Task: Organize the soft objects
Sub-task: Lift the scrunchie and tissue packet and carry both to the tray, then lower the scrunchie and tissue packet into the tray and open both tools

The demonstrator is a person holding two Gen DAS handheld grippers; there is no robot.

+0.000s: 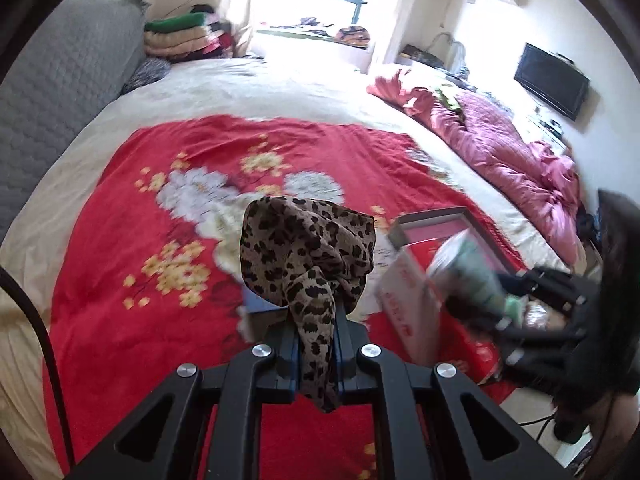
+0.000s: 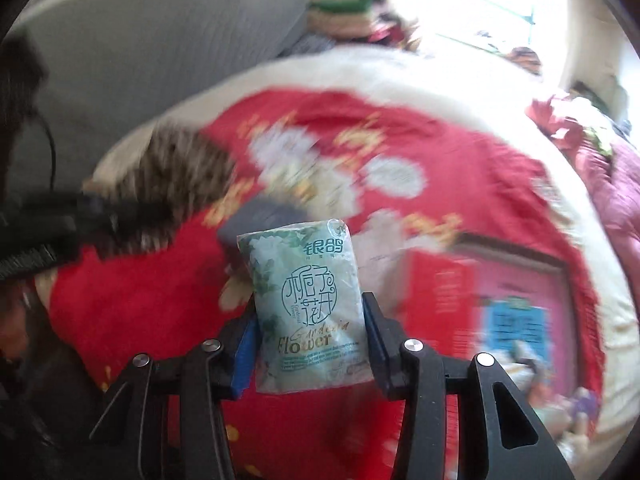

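Hanging above the red flowered blanket [image 1: 120,264], the left tool [image 1: 316,344] is clamped on a leopard-print scarf [image 1: 308,248], whose bunched upper part rises over the fingers while a tail hangs down between them. The right tool [image 2: 310,340] is closed on a pale green tissue pack [image 2: 308,304], held upright between its two fingers above the same blanket.

To the left of the scarf, the blanket is wide and flat up to the bed's cream edge [image 1: 24,280]. Just to the right stands a red open box [image 1: 424,248] (its pink inside shows), and the right tool is close beside it, so this side is narrow. A crumpled pink quilt [image 1: 508,148] lies along the far right edge of the bed, and a gray headboard [image 1: 64,80] closes the left side. Folded blankets [image 1: 180,36] are stacked near the window.
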